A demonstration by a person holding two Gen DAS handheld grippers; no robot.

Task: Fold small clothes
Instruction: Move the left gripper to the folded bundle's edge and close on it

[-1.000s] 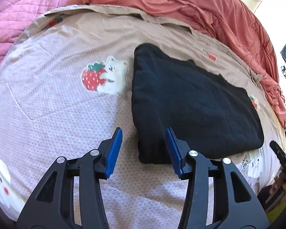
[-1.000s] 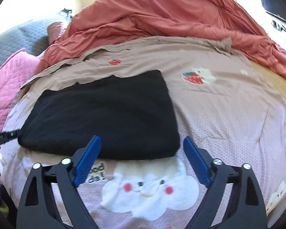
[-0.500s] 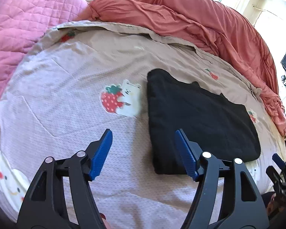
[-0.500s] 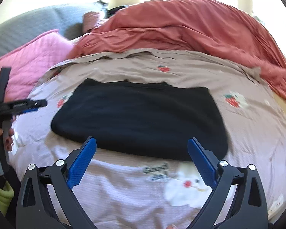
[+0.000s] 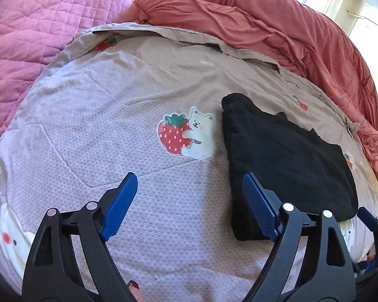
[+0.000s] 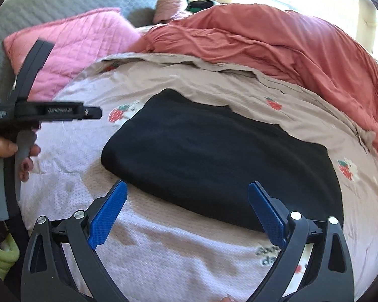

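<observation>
Two grippers in view, both with jaws spread wide and nothing between them. Left gripper [image 5: 190, 207] sits at the bottom of the left wrist view above the bedsheet [image 5: 93, 115]; its right-hand blue pad [image 5: 260, 207] overlaps the near left corner of the black garment [image 5: 287, 161], but contact cannot be confirmed. Its other pad is over bare sheet.

Right gripper [image 6: 187, 212] is at the bottom of the right wrist view, released, pads framing the near edge of the black garment [image 6: 214, 158] without touching it as far as can be seen.

Garment: folded into a flat, roughly rectangular slab, lying on the sheet. Left wrist view: centre right of the frame. Right wrist view: centre of the frame. An uneven step shows along its far edge.

Sheet: pale lilac with a printed strawberry-and-bear motif [image 5: 186, 136] just left of the garment, apart from it by a narrow strip of sheet. Cloud-face print partly visible at lower left of the left wrist view.

Upper part of both frames: bunched coral duvet [image 5: 277, 27] along the far side of the bed; pink quilted pillow [image 5: 35, 22] at upper left.

Right wrist view, left edge: the left gripper's body seen side-on, held by the person's hand [image 6: 2, 156].
</observation>
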